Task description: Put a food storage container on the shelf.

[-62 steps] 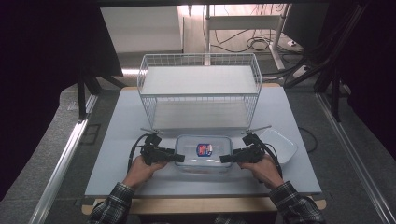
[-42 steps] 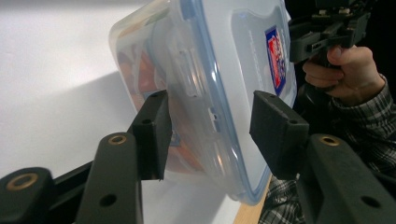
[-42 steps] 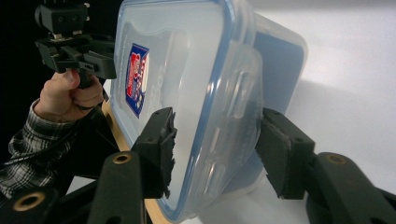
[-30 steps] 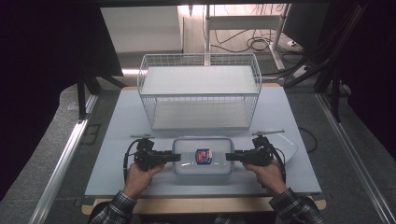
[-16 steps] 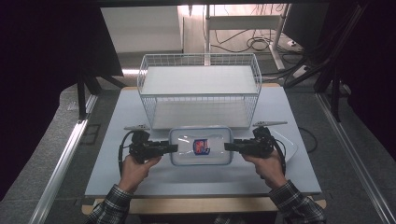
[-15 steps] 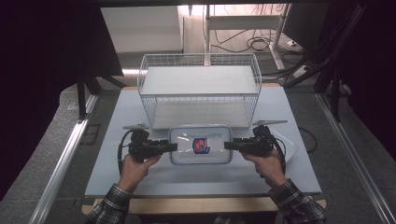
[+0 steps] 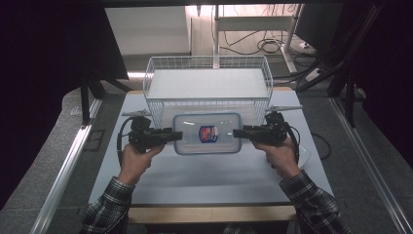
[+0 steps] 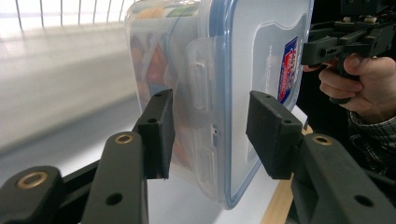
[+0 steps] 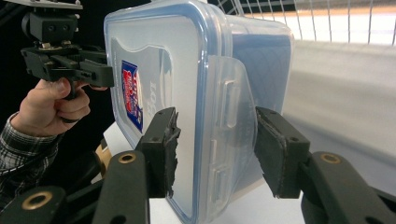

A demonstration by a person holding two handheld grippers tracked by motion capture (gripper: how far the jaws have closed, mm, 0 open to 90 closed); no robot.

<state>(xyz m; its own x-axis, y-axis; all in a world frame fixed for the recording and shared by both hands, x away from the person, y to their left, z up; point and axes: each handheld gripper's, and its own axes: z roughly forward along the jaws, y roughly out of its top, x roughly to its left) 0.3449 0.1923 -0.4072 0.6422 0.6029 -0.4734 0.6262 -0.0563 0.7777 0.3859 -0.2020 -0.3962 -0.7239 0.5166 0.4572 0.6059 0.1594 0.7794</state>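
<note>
Between my two grippers, just in front of the wire basket (image 7: pixel 208 85), the container (image 7: pixel 208 133) is held by its short ends above the white tabletop (image 7: pixel 209 173). I cannot tell from the high view whether it rests on the surface or is lifted clear. The left gripper (image 7: pixel 171 135) and the right gripper (image 7: pixel 238 132) each straddle an end latch, one jaw on the lid side and one on the base side. In both gripper views the jaws stand spread around the rim with a visible gap, so I judge neither is pinching firmly — cradling more than clamping.

It looks like a stiff, clear plastic box with a blue-sealed snap lid and a red-and-blue label (image 7: pixel 208 133) at the centre. Something colourful shows through the wall in the left gripper view, so I expect moderate weight, not an empty shell. The plastic is smooth and likely slippery. The hinged latch flaps could flex or pop open under pressure, so the firmer hold is on the rim beside the flap, with both ends kept level.
</note>
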